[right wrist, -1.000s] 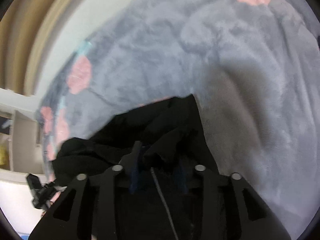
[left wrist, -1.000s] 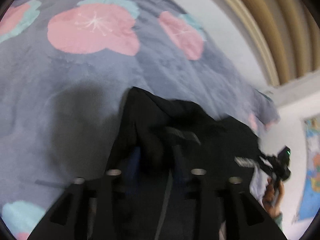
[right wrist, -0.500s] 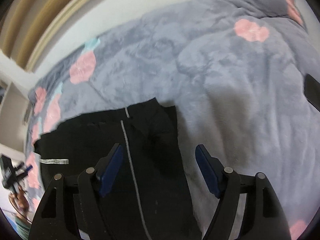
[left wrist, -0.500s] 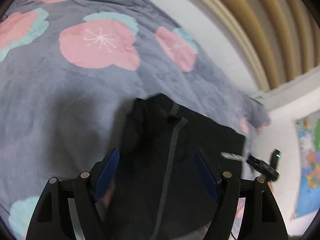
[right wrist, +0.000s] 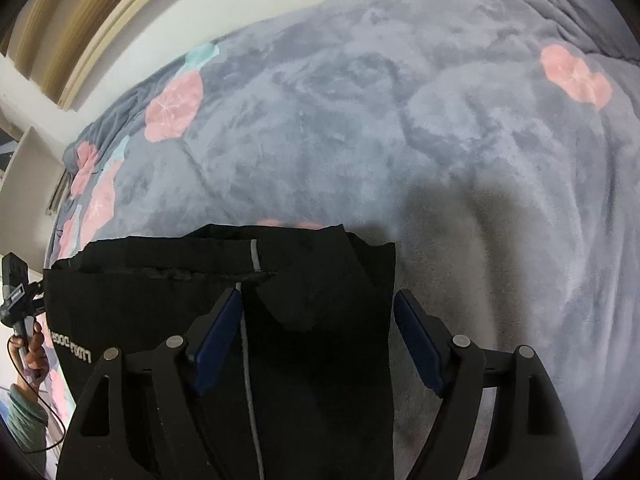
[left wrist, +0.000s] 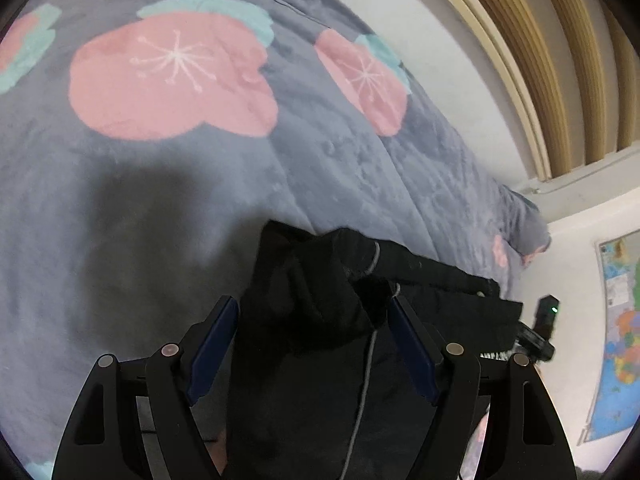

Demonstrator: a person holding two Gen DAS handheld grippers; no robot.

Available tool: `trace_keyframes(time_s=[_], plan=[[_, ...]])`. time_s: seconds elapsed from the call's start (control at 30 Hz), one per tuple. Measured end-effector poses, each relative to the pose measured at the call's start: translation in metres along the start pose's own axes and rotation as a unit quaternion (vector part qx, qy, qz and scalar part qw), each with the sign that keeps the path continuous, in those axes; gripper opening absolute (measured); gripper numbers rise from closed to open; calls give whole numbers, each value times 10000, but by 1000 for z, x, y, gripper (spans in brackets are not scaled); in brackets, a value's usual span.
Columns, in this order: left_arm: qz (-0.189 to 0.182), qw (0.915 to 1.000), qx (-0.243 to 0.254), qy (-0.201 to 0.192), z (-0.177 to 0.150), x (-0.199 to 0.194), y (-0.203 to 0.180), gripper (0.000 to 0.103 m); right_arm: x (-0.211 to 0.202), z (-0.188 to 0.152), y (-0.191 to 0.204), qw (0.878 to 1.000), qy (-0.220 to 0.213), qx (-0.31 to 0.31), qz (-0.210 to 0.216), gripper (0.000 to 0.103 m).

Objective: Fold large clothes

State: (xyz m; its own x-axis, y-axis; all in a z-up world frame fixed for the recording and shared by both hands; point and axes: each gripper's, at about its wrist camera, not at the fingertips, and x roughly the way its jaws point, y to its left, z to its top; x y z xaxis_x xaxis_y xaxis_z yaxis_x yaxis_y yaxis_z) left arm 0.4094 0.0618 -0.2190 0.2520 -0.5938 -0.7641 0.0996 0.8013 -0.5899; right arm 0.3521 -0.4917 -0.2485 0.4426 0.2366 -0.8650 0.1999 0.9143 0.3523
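A black garment [left wrist: 320, 344] with a thin grey stripe lies on the grey flowered blanket [left wrist: 168, 184]. In the left wrist view its near corner is bunched between my fingers. My left gripper [left wrist: 312, 332] is open, blue pads on either side of the cloth, not clamping it. In the right wrist view the garment [right wrist: 224, 320] lies flatter, its far edge folded and white lettering at the left. My right gripper [right wrist: 318, 328] is open above its right corner.
The blanket [right wrist: 440, 140] covers the bed up to a white wall and wooden slats [left wrist: 560, 60]. A map [left wrist: 618, 336] hangs at the right. A hand holding a black device [right wrist: 16, 292] shows at the left edge.
Both grippers were shut on bunched black cloth a second ago. They opened and let it drop onto the blanket. The garment now lies spread out beneath them.
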Motion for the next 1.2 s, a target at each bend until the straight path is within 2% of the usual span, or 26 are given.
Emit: trace_keyframes(time_s=[0.1,0.2,0.33,0.4,0.5,0.57,0.6,0.63,0.67,0.7,0.73,0.8,0.87,0.97,1.03,1.1,1.2], plan=[[21,9999,96,58,-11,-5,-1,78,7,0,-4,9999,65,70,75,81],[471,9982,5,380,-18,-3,7,78,10,-1,-7,9998,109,48,128,81],[526,9977,68,412,-18,6,12,78,16,0,-10,9996,201,29,220,81],[361,9986,-4,392,-11,15,15,78,19,-1,-10,9994,232,15,243,81],[-116,9991,-186,355,2,31,15,78,25,0,-11,9992,286,50,258,81],[-336,9982,-447,235,8,36,14,76,26,-2,-11,9993,261,114,224,81],[-368,9979,-499,172,8,36,14,65,23,-3,-10,9994,201,168,214,77],[-308,9983,-474,112,9,35,11,58,19,-6,-8,9995,91,192,240,63],[-172,9990,-410,19,6,30,8,43,15,-9,-4,9997,21,159,191,57],[-151,9991,-397,-47,4,26,6,34,11,-12,-1,9999,-49,93,72,45],[-183,9989,-416,-144,2,18,5,31,5,-15,3,9998,-151,-16,-113,30],[-442,9972,-467,-390,2,-3,1,21,-9,-18,5,9992,-344,-20,-225,23],[-619,9951,-333,-693,9,-26,-13,21,-29,-14,6,9973,-649,-40,-339,20],[-319,9944,3,-1010,27,-36,-38,21,-53,6,16,9924,-1155,-1,-415,19],[-40,9950,29,-999,39,-25,-40,21,-51,22,28,9887,-1302,-104,-736,19],[272,9965,-121,-786,50,2,-30,21,-35,35,28,9886,-1191,0,-919,19],[782,9960,-279,-326,50,48,-4,22,4,42,22,9905,-718,142,-1162,19]])
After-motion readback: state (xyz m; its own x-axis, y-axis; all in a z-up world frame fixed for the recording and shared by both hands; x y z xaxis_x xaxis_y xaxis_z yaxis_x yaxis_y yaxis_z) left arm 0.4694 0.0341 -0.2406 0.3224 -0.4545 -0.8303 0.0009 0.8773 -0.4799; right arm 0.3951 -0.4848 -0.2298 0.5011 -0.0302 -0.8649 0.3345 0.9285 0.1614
